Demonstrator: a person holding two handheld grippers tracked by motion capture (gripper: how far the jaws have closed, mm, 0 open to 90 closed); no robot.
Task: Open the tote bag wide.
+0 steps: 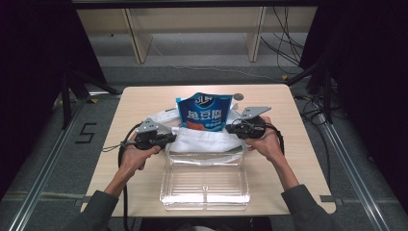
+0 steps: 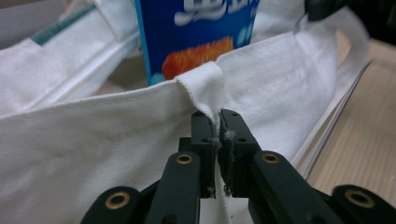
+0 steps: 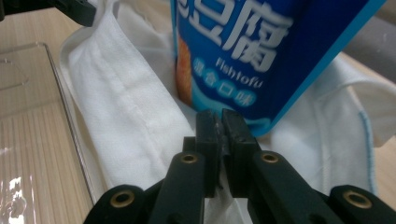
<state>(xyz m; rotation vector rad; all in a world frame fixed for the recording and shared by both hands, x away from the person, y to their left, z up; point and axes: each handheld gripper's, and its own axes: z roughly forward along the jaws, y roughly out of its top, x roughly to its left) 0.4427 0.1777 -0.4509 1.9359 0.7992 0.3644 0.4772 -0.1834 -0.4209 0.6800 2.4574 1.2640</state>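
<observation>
A white cloth bag (image 1: 204, 139) lies mid-table with a blue snack pouch (image 1: 205, 113) standing in its mouth. My left gripper (image 1: 169, 139) is at the bag's left rim. In the left gripper view its jaws (image 2: 218, 116) are shut on a fold of the white cloth (image 2: 116, 140), and the pouch (image 2: 196, 32) rises behind. My right gripper (image 1: 231, 129) is at the bag's right rim. In the right gripper view it (image 3: 220, 116) is shut on the cloth edge (image 3: 126, 116) just below the pouch (image 3: 261, 46).
A clear plastic box (image 1: 205, 180) stands at the table's front edge, touching the bag; its rim (image 3: 60, 93) is in the right gripper view. A small round brown object (image 1: 238, 96) lies behind the pouch. Bare wooden tabletop (image 1: 139, 103) stretches left and right.
</observation>
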